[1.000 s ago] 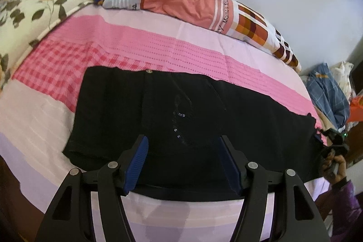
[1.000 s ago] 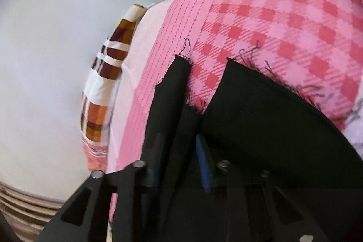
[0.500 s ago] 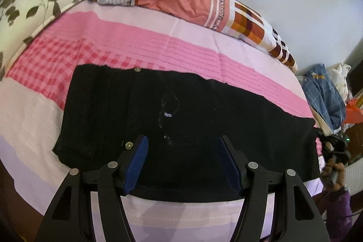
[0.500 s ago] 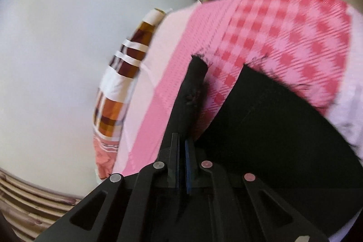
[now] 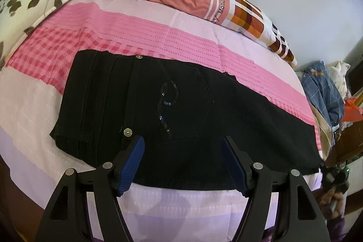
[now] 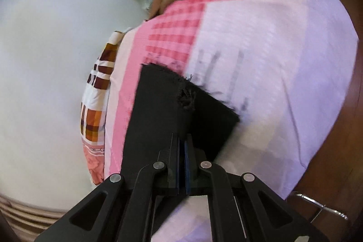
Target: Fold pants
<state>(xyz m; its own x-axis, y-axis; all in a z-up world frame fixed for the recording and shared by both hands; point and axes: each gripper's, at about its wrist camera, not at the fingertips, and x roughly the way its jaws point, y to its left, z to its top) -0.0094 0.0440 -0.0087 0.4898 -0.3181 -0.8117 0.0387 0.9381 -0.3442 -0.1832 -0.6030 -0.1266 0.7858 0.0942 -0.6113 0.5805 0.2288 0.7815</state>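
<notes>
Since a second ago the right gripper (image 6: 182, 149) has clamped fully onto the frayed hem of the black pants (image 5: 181, 106), which lie flat across the pink bed (image 5: 158, 38). The left gripper (image 5: 183, 151), fingers just widened, hovers angled down over the waistband, holding nothing.

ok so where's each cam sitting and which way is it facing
Left wrist: on the left tongs, angled down across the bed at the black pants; its open blue pads show, and a hand at the far right edge.
Right wrist: on the right tongs, looking along the pant-leg hem they pinch.
Shared: the pants, the pink bedsheet and the orange patterned pillow.
</notes>
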